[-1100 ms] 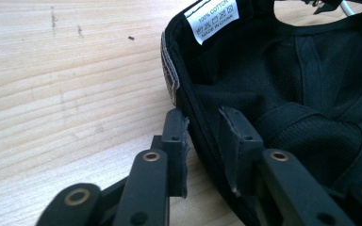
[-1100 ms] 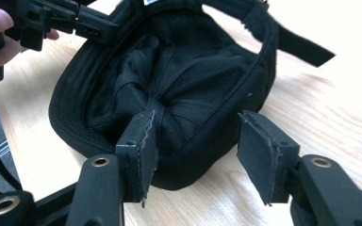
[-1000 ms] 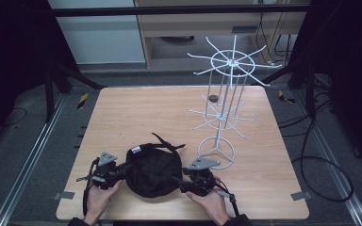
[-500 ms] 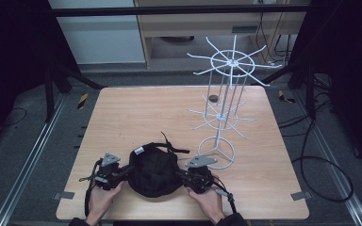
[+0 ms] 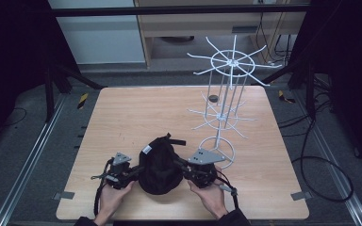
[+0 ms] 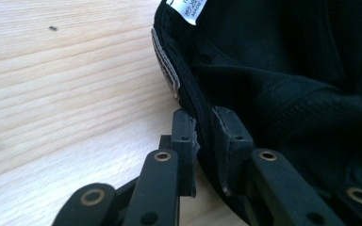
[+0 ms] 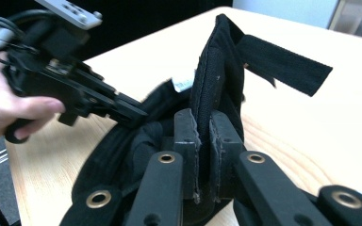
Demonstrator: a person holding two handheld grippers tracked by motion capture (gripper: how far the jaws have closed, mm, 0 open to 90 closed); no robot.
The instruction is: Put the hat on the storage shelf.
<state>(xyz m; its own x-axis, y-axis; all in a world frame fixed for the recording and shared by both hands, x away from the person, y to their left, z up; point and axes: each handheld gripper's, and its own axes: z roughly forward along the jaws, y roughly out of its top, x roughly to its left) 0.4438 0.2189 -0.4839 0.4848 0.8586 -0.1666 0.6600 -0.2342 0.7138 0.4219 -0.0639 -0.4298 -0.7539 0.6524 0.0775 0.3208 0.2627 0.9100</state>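
A black cap (image 5: 160,165) with a back strap (image 7: 283,63) sits near the front edge of the wooden table (image 5: 132,117), held between both grippers. My left gripper (image 5: 139,172) is shut on the cap's left rim; in the left gripper view its pads (image 6: 184,136) pinch the sweatband (image 6: 287,70) below a white label (image 6: 191,9). My right gripper (image 5: 181,167) has just been closing and is shut on the right rim (image 7: 217,70), which stands upright between its pads (image 7: 188,132). The left gripper (image 7: 136,113) and a hand (image 7: 9,113) appear across the cap.
A white wire display rack (image 5: 224,94) with spoke arms stands on a ring base at the right of the table, close to the right gripper. A small dark round object (image 5: 212,98) lies behind it. Bare wood lies behind the cap.
The right gripper closed on the cap's rim and rose, lifting that side. The left gripper moved in towards the cap. The cap has bunched narrower and taller between them.
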